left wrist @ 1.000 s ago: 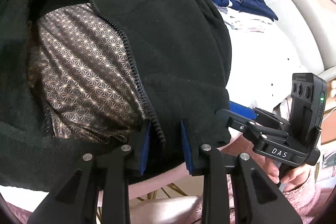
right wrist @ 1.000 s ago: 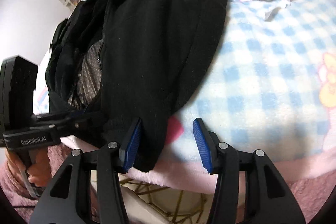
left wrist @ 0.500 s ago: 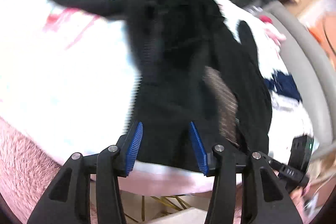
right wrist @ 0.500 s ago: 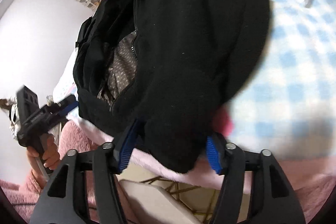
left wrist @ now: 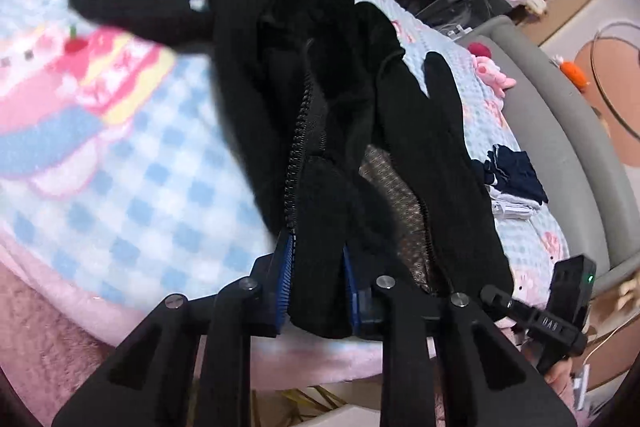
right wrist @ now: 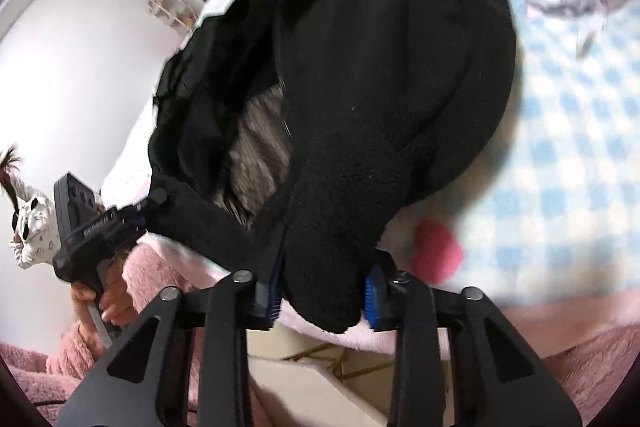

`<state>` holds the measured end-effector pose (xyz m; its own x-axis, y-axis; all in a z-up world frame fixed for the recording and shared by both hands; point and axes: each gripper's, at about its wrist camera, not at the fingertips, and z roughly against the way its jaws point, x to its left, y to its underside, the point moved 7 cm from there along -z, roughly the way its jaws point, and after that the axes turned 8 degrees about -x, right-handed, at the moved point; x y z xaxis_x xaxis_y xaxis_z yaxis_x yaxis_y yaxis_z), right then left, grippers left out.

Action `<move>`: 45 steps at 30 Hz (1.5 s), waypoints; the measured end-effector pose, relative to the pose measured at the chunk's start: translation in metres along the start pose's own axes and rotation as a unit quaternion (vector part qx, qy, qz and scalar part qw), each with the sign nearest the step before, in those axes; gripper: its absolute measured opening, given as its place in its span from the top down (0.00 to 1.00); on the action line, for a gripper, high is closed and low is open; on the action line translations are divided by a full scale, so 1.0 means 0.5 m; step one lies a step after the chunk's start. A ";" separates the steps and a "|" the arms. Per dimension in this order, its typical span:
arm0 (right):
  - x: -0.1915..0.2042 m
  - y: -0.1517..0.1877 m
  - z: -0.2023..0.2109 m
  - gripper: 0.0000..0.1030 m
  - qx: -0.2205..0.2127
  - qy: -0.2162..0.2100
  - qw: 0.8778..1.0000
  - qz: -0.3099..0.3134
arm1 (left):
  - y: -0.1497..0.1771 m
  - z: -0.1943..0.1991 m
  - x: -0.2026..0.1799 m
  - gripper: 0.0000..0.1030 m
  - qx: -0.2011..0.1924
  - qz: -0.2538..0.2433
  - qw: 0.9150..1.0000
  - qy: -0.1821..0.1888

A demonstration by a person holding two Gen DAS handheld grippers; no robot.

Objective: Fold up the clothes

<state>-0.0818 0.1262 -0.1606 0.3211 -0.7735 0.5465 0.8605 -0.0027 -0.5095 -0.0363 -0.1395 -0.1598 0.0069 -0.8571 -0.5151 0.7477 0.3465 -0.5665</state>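
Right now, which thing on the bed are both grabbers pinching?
On the blue-checked blanket, look at the near edge. The black fleece jacket lies there, unzipped, showing patterned brown lining, unlike the navy and white clothes pile farther right.

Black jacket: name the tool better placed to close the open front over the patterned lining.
Left. The left tool grips the black jacket at the zipper edge beside the patterned lining; the right tool holds its outer hem.

Both grippers newly clamped on jacket [left wrist: 320, 155]
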 end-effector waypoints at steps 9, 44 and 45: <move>-0.065 0.072 -0.026 0.77 0.047 0.072 0.996 -0.012 | 0.089 -0.011 0.077 0.77 0.083 0.020 0.992 -0.093; 0.083 -0.826 -0.740 0.04 0.095 0.136 0.961 0.223 | -0.758 -0.663 0.022 0.40 0.102 -0.095 0.976 -0.167; 0.075 -0.816 -0.777 0.04 0.128 0.119 0.962 0.208 | -0.754 -0.679 0.021 0.42 0.110 -0.101 0.974 -0.170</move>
<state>-0.5746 -0.1477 -0.1903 0.5853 -0.7971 0.1487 0.7566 0.4710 -0.4535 -0.5434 -0.1496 -0.1701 0.0362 -0.9889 -0.1440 0.8803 0.0997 -0.4638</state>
